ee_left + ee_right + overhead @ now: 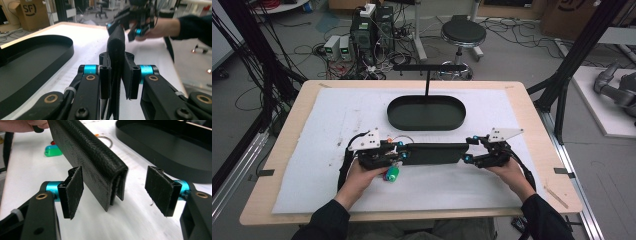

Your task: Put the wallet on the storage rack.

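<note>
A long black leather wallet (432, 153) is held on edge, its fold upward, just above the white mat. My left gripper (404, 156) is shut on its left end; in the left gripper view both pads (105, 80) press the wallet (116, 45). My right gripper (469, 151) is at the other end and stands open. In the right gripper view the wallet's end (92, 157) sits between the pads, the right pad (160, 187) well clear of it and the left pad (75, 185) close beside it. The right gripper (132, 27) also shows far off in the left gripper view.
A black oval tray (427, 125) with an upright T-shaped stand lies on the mat behind the wallet. A small green and blue object (392, 174) rests by the left hand, and a metal ring (106, 140) lies beyond the wallet. A white mat (337, 115) covers the wooden table.
</note>
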